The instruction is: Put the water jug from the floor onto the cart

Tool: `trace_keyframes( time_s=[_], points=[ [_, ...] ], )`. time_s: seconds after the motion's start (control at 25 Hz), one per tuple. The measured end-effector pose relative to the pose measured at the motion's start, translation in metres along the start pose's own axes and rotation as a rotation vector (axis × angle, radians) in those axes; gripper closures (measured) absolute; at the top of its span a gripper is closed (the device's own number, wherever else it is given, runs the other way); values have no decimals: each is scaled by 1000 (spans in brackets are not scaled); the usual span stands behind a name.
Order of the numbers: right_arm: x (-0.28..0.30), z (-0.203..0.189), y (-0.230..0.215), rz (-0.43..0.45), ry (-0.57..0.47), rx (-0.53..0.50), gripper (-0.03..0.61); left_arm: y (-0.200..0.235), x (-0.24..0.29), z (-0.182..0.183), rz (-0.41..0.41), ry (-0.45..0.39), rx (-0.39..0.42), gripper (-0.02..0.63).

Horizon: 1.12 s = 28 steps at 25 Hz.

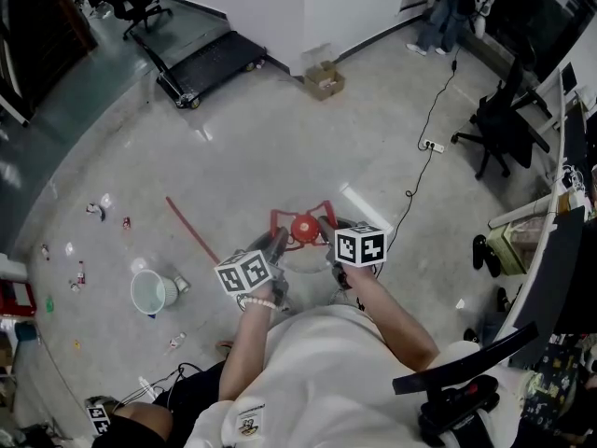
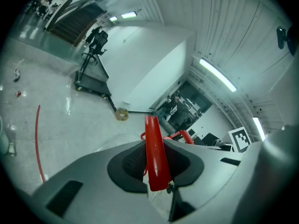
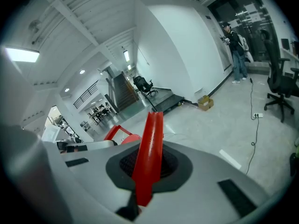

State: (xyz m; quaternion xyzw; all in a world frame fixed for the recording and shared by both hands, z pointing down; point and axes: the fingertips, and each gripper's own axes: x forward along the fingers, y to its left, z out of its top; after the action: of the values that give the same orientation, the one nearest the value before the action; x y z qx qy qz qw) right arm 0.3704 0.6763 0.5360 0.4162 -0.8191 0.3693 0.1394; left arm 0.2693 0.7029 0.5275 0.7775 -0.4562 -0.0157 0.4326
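The water jug (image 1: 303, 228) shows as a red cap inside a red handle frame (image 1: 297, 215), just in front of me in the head view, with its clear body mostly hidden under my arms. My left gripper (image 1: 278, 243) is shut on the frame's left red bar (image 2: 154, 148). My right gripper (image 1: 328, 231) is shut on the right red bar (image 3: 149, 143). In both gripper views the bar runs straight between the dark pads (image 2: 128, 164) (image 3: 170, 164). The cart (image 1: 210, 63), a black flat platform with a push handle, stands far off by the white wall.
A cardboard box (image 1: 324, 79) sits beside the cart. A white bucket (image 1: 149, 292), a red rod (image 1: 191, 230) and small litter lie on the floor at left. Office chairs (image 1: 499, 124), a power strip with cable (image 1: 434, 146) and desks line the right.
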Motion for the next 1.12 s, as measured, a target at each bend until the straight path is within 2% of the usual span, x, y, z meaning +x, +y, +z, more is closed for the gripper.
trace_keyframes(
  time_s=[1.12],
  points=[
    [17, -10, 27, 66, 41, -48, 557, 20, -24, 1, 53, -60, -35, 534]
  ],
)
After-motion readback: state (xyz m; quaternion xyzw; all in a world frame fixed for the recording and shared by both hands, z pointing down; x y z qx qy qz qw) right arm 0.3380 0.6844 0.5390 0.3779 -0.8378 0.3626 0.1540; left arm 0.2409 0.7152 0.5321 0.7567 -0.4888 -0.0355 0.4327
